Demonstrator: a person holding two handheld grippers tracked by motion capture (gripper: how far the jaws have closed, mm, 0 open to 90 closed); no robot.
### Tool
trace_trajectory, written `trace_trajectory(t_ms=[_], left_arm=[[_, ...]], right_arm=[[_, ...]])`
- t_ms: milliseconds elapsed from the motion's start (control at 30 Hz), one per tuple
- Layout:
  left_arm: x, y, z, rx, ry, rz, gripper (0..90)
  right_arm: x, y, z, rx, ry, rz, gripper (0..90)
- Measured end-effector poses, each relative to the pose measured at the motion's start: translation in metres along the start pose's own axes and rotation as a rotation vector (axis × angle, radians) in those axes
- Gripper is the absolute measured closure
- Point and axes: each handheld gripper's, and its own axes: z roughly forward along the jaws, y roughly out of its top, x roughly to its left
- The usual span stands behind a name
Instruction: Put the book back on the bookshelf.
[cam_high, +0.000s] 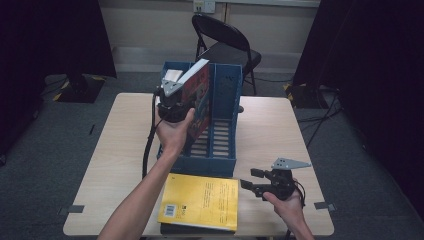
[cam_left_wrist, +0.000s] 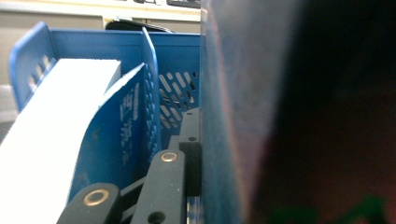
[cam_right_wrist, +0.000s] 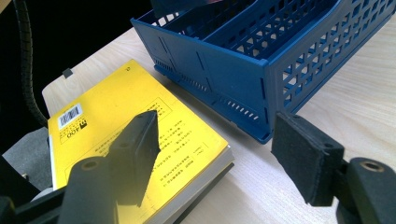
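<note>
At the table's near edge the right gripper (cam_high: 255, 181) rests level in the hand, jaws apart and holding nothing, just beside the yellow book (cam_high: 201, 201), while farther off the raised left gripper (cam_high: 172, 97), forearm stretched forward, clamps a red book (cam_high: 196, 100) tilted into the blue file rack (cam_high: 226, 100).

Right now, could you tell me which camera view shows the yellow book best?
The right gripper view: the yellow book lies close up, with its barcode, print and page edges clear. The high view shows the whole book flat at the table's near edge, but small. The left gripper view faces the blue file rack instead.
</note>
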Motion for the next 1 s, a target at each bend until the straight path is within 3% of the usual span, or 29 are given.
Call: trace_trajectory(t_ms=[67,200,333,400,533,733,867,933,1000], left_arm=[[-0.001,-0.001,0.003,0.001,0.000,-0.014,74.7],[-0.008,-0.007,0.009,-0.006,0.010,0.005,74.7],[-0.009,-0.014,0.014,-0.009,0.008,-0.004,74.7],[-0.009,-0.017,0.016,-0.009,0.012,0.017,74.7],[-0.005,-0.025,0.021,0.003,0.014,-0.003,74.7],[-0.002,-0.041,0.027,0.020,0.015,0.000,74.6],[-0.002,-0.050,0.028,0.024,0.014,0.006,74.6],[-0.003,-0.055,0.028,0.018,0.015,0.037,74.6],[-0.003,-0.061,0.028,0.019,0.017,0.030,74.6]], right_arm=[[0.000,0.000,0.000,0.001,0.000,0.000,31.5],[0.000,0.000,0.000,0.001,0.002,-0.001,31.5],[0.000,0.000,-0.002,0.000,0.000,0.003,31.5],[-0.001,-0.001,-0.002,0.000,-0.002,0.003,31.5],[-0.002,-0.001,-0.002,0.002,-0.002,0.003,31.6],[-0.001,-0.002,-0.001,0.008,0.000,0.005,31.6],[-0.002,-0.002,0.000,0.014,-0.001,0.004,31.6],[-0.002,-0.003,0.000,0.014,-0.001,0.006,31.6],[-0.003,-0.003,0.001,0.015,-0.003,0.007,31.6]])
